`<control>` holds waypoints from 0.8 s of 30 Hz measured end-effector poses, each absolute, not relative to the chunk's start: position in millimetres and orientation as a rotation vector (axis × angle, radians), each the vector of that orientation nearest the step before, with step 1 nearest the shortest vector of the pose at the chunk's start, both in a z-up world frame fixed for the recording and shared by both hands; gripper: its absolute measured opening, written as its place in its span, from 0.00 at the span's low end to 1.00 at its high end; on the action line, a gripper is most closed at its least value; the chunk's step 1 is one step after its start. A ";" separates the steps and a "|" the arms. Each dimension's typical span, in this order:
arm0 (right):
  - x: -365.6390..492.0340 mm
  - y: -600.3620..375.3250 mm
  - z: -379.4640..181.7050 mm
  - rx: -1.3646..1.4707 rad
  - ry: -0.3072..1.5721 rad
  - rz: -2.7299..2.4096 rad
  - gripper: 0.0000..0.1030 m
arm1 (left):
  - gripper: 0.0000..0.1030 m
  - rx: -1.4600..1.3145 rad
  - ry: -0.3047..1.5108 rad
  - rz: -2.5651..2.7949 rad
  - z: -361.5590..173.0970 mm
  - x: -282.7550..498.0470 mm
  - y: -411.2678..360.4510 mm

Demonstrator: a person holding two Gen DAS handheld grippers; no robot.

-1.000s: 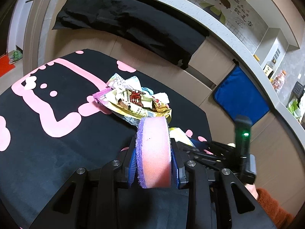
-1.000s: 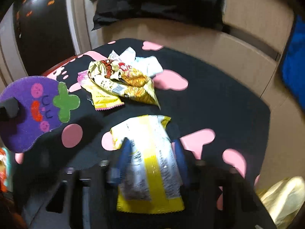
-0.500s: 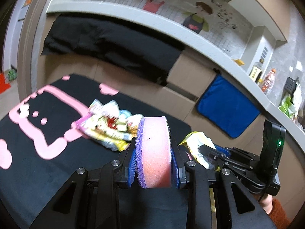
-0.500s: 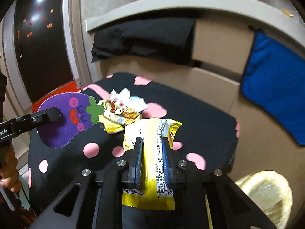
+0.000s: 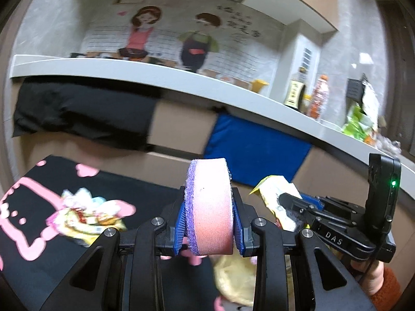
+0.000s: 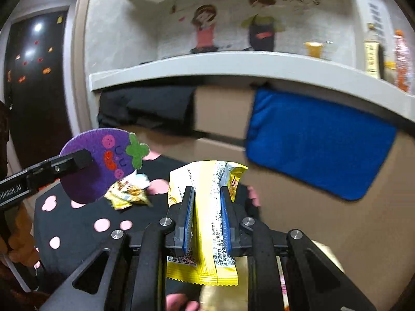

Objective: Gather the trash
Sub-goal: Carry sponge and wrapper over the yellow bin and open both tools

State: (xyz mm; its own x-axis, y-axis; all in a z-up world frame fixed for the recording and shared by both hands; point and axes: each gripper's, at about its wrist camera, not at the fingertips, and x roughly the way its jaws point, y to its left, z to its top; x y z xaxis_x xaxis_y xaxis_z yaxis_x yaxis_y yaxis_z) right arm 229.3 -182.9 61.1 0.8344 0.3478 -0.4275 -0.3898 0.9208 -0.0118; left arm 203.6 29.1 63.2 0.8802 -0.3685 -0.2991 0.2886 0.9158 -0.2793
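My left gripper (image 5: pixel 209 207) is shut on a pink and purple sponge (image 5: pixel 211 204), held above the black table. In the right wrist view the sponge (image 6: pixel 103 163) shows its purple eggplant face. My right gripper (image 6: pixel 207 207) is shut on a yellow snack wrapper (image 6: pixel 210 217), lifted off the table; it also shows in the left wrist view (image 5: pixel 275 194). A pile of crumpled wrappers (image 5: pixel 88 215) lies on the table, also seen in the right wrist view (image 6: pixel 129 191). A yellow-lined bin bag (image 5: pixel 236 280) sits below my grippers.
The black table (image 5: pixel 39 254) has pink marks. Behind it stands a brown cabinet front with a black cloth (image 5: pixel 83 114) and a blue cloth (image 5: pixel 254 150) hanging from a white counter (image 5: pixel 181 80). Bottles and bags (image 5: pixel 319 98) stand on the counter.
Both grippers have risen and tilted up away from the table. The right gripper carried the yellow wrapper up off the table. The wrapper pile now sits lower and further off.
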 end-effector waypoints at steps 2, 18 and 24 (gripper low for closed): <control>224.8 -201.6 65.5 -0.086 0.420 0.364 0.17 | 0.31 -0.219 0.356 -0.376 63.9 207.1 9.0; 217.4 -315.5 38.3 0.037 0.448 0.183 0.17 | 0.31 -0.180 0.510 -0.571 21.3 237.5 -99.0; 223.9 -333.6 16.9 0.074 0.483 0.163 0.17 | 0.31 -0.188 0.603 -0.591 -6.9 255.7 -117.5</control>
State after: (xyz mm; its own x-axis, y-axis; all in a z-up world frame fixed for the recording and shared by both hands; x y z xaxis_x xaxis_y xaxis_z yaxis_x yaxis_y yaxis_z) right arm 223.9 -333.6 16.9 0.8727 0.1737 -0.4564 -0.1386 0.9843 0.1097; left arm 255.7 -117.5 -6.9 0.6653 -0.5732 -0.4784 0.4667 0.8194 -0.3327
